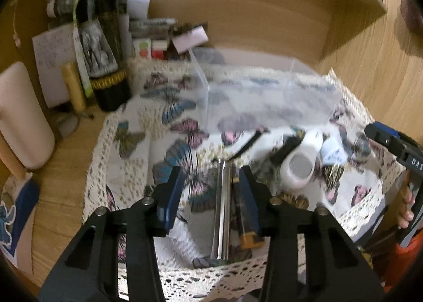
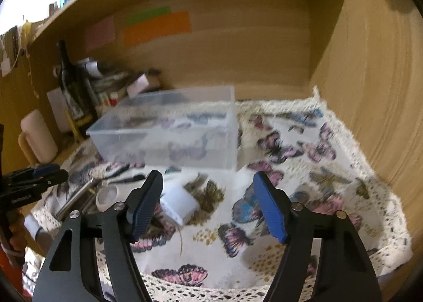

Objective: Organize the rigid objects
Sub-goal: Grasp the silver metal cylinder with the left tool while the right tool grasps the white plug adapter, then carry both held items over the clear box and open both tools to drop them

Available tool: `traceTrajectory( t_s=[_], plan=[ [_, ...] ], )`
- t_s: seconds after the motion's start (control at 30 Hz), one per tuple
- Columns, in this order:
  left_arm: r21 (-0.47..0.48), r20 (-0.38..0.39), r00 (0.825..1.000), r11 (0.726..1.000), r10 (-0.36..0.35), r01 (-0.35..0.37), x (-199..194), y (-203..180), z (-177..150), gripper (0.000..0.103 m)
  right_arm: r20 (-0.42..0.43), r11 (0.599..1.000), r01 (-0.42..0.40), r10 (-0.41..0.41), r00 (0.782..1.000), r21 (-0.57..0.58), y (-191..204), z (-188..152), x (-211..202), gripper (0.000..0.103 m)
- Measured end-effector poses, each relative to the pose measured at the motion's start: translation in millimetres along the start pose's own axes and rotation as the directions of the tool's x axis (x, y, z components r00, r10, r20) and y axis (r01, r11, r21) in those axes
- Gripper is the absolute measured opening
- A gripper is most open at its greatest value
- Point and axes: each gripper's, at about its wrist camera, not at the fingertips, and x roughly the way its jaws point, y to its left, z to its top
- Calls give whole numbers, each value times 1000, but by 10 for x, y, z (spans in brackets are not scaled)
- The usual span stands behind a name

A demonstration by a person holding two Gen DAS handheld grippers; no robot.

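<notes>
**Both tongs spread over the butterfly cloth, nothing gripped**

Left wrist view shows your left tongs (image 1: 211,196) spread wide, low over the butterfly cloth (image 1: 148,148) that covers the desk (image 1: 63,196). Between the fingers lies a shiny metal tube (image 1: 222,204), running lengthwise away from you. Just beside it, to the right, lies a dark stick with a tan end (image 1: 244,222), partly hidden behind the right finger. Neither finger visibly presses on either one, so you hold nothing.

Ahead and to the right a small white jar (image 1: 301,167) lies tipped on its side, its mouth facing you. A white piece with dark print (image 1: 331,151) lies touching it on the far side; blur keeps you from telling what it is. A thin black stick (image 1: 247,143) lies between the jar and the clear plastic box (image 1: 264,90), which stands open at the far part of the cloth.

Left of the cloth stand a dark bottle (image 1: 103,37), a pale pink cup (image 1: 21,114) and stacked papers (image 1: 132,3).

Right wrist view shows your right tongs (image 2: 208,204) spread too, hovering over the cloth with nothing between the fingers. A white block (image 2: 179,204) lies just beyond the left finger, the jar (image 2: 107,196) further left, the clear box (image 2: 169,127) behind them. Your left tongs (image 2: 50,175) enter from the left edge.
</notes>
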Motion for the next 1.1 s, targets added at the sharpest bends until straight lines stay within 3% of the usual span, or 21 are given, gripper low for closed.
traceTrajectory(
  t_s=[0.3, 0.4, 0.47, 0.57, 0.87, 1.1],
  plan=[
    [0, -121, 992, 999, -45, 46, 243, 54, -134, 32, -130, 999, -32, 27, 991, -36, 167, -76, 404, 67],
    [27, -118, 993, 999, -26, 30, 277, 24, -134, 29, -164, 999, -39, 36, 986, -17, 169, -99, 505, 67],
    [28, -121, 992, 999, -34, 38, 301, 21, -110, 19, -183, 999, -46, 45, 982, -3, 170, -115, 560, 67],
    [37, -118, 993, 999, -23, 27, 321, 14, -89, 15, -209, 998, -59, 58, 976, 5, 185, -134, 631, 43],
    [1, -54, 998, 1000, -13, 13, 141, 87, 19, 15, -137, 999, -37, 39, 990, 14, 121, -74, 410, 43],
    [-1, 59, 998, 1000, -23, 23, -206, 55, 263, 15, -35, 1000, -27, 27, 999, -4, 117, 154, 141, 43]
  ],
)
